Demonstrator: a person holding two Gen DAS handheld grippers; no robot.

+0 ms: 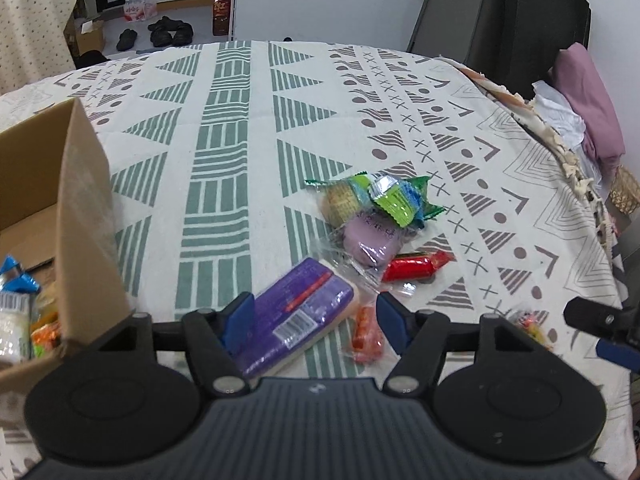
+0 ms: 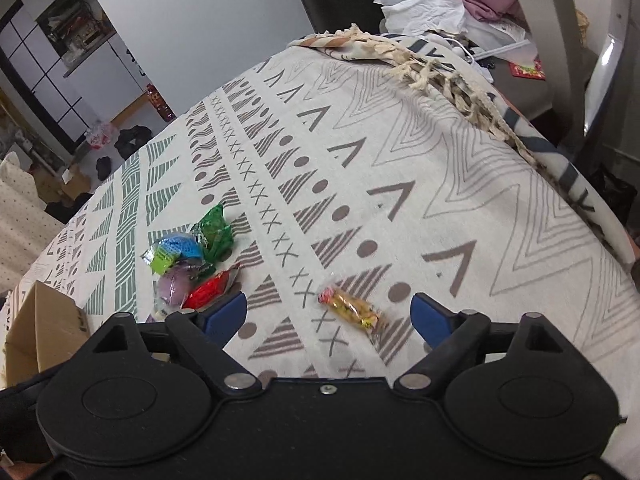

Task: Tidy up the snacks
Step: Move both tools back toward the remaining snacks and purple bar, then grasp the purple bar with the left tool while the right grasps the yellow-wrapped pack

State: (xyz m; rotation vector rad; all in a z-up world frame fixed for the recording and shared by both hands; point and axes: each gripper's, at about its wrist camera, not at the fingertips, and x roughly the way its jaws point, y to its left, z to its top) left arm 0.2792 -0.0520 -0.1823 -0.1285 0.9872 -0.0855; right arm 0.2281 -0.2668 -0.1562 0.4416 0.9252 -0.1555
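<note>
My left gripper (image 1: 316,326) is open, low over the patterned tablecloth, with a purple snack bar (image 1: 296,316) and a small orange snack (image 1: 366,334) lying between its fingers, untouched. Beyond lie a red candy (image 1: 416,266), a purple pastry in clear wrap (image 1: 370,240) and green and blue packets (image 1: 376,198). A cardboard box (image 1: 86,232) with several snacks inside stands at the left. My right gripper (image 2: 328,316) is open, with a yellow wrapped candy (image 2: 352,310) on the cloth between its fingers. The snack pile (image 2: 192,268) lies to its left.
The table's right edge has a fringed cloth (image 2: 440,68), with white and pink clothes (image 1: 580,108) beyond. A dark chair (image 1: 500,16) stands behind the table. Shoes (image 1: 168,32) and a bottle (image 1: 221,14) are on the floor.
</note>
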